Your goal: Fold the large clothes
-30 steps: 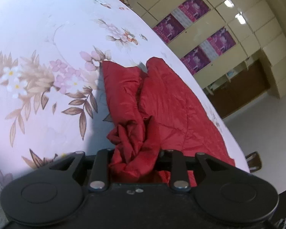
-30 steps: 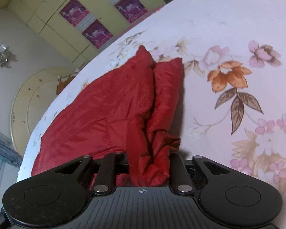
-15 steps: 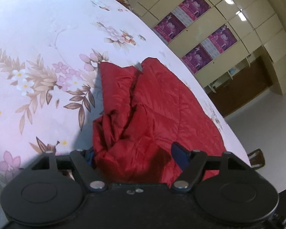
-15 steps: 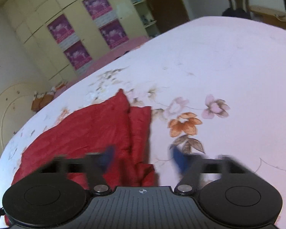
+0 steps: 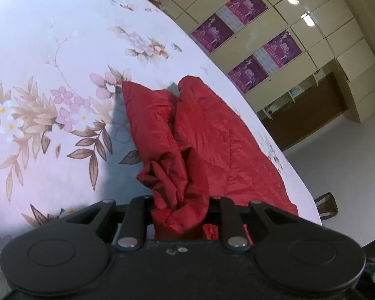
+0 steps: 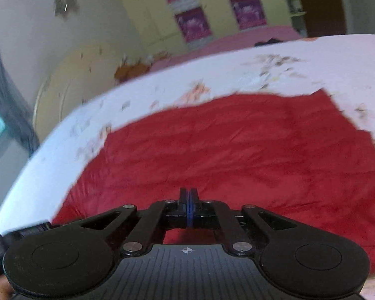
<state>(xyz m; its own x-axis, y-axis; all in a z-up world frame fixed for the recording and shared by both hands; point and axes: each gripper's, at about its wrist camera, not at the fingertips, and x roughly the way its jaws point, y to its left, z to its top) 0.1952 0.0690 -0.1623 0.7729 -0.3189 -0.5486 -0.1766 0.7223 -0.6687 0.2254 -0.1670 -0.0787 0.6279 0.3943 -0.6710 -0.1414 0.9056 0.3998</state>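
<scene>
A large red garment [image 5: 212, 135] lies on a floral white bedsheet [image 5: 50, 80], partly folded lengthwise with a bunched ridge toward me. My left gripper [image 5: 181, 207] is shut on a bunched corner of the red garment, cloth bulging out between the fingers. In the right wrist view the red garment [image 6: 237, 155] spreads wide and flat. My right gripper [image 6: 188, 200] is shut and empty, its blue pads pressed together just above the cloth.
The bedsheet's far edge [image 6: 162, 90] curves across the right wrist view, with a cream headboard [image 6: 70, 80] beyond. Cream cabinets with purple posters [image 5: 260, 50] stand behind. A dark chair [image 5: 327, 205] stands by the bed's right edge.
The left gripper, open half a second ago, has closed again on the bunched cloth. The right gripper let go of its corner, swung left over the flat garment and closed empty.
</scene>
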